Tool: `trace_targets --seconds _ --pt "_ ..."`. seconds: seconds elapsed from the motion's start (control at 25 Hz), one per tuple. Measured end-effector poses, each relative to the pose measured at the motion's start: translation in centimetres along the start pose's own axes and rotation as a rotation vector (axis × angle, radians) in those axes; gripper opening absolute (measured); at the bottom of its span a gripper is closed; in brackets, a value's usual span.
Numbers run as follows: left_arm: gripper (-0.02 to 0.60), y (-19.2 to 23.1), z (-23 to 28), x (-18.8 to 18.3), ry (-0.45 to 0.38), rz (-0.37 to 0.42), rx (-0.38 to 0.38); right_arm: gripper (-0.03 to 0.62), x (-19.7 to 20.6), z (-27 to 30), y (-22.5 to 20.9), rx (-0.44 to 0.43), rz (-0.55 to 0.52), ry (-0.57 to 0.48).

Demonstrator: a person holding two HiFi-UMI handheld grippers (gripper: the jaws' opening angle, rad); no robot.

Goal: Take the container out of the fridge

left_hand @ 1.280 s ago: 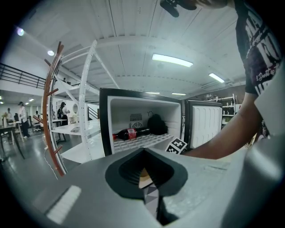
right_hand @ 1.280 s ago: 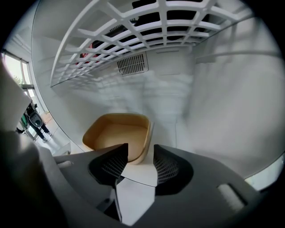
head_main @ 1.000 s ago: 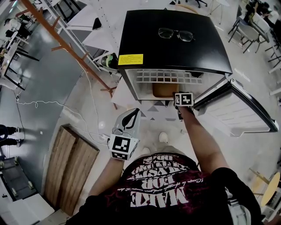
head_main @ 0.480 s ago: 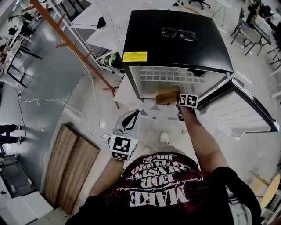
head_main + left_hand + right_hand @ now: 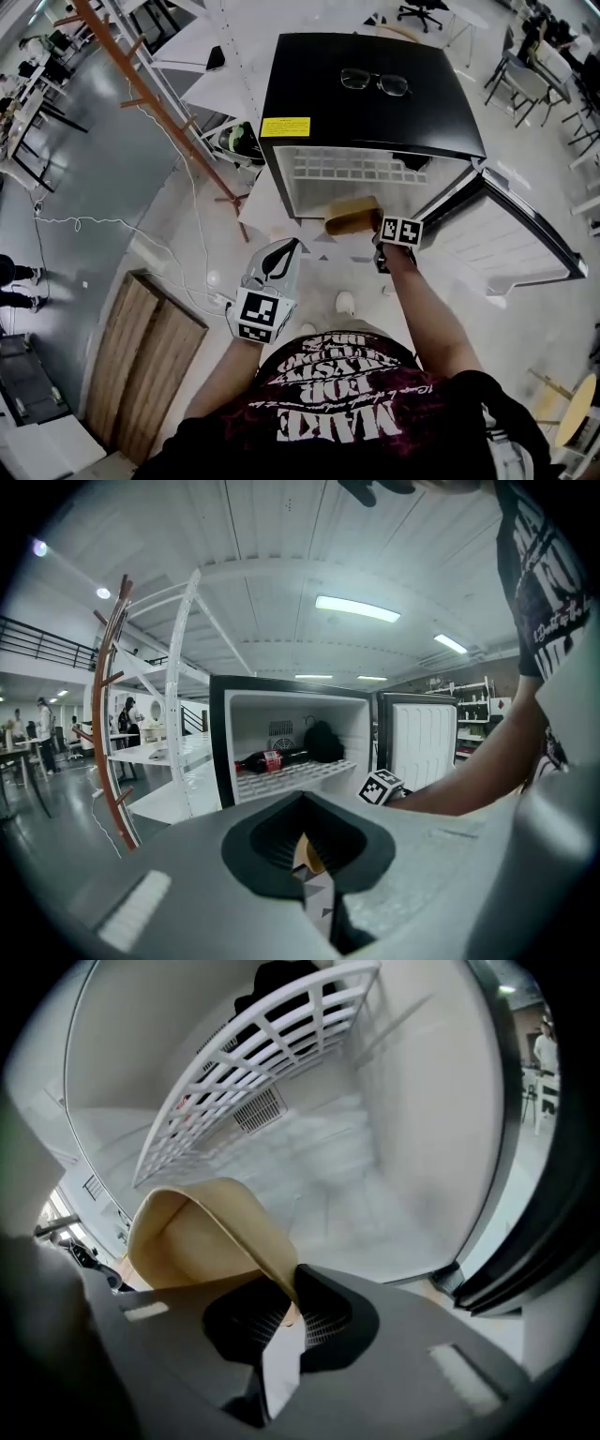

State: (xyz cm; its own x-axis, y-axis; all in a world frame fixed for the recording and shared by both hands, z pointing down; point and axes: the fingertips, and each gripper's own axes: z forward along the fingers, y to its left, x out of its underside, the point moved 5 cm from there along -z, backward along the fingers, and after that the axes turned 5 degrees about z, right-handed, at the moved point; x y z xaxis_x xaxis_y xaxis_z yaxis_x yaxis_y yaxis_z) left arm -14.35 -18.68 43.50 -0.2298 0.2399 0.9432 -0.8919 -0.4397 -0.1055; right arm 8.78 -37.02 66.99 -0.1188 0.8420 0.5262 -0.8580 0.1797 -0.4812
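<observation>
In the head view I see the tan container (image 5: 352, 216) at the mouth of the open fridge (image 5: 375, 103), below the white wire shelf (image 5: 352, 167), with the right gripper (image 5: 379, 234) at its right end. The left gripper (image 5: 287, 247) hangs well apart, over the floor. In the left gripper view its jaws stand together, with nothing in them. In the right gripper view the jaws have just been closing and pinch the thin rim of the container.

One black mini fridge with white interior (image 5: 375, 103); one white wire shelf (image 5: 352, 167); one tan rectangular container (image 5: 352, 215); one red-labelled dark bottle (image 5: 272, 759); one pair of thin-framed glasses (image 5: 374, 82); one yellow sticker (image 5: 285, 127). Two grey handheld grippers: left gripper (image 5: 292, 246), right gripper (image 5: 286, 1309).
</observation>
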Motion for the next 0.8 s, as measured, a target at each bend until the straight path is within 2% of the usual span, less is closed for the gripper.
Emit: trace_targets --seconds 0.24,0.8 --pt "0.000 -0.2 -0.1 0.0 -0.007 -0.005 0.004 0.046 0.5 -3.0 1.3 -0.065 0.073 -0.045" --pt "0.000 -0.9 0.9 -0.4 -0.029 0.009 0.037 0.046 -1.5 -9.7 4.6 -0.158 0.073 -0.159"
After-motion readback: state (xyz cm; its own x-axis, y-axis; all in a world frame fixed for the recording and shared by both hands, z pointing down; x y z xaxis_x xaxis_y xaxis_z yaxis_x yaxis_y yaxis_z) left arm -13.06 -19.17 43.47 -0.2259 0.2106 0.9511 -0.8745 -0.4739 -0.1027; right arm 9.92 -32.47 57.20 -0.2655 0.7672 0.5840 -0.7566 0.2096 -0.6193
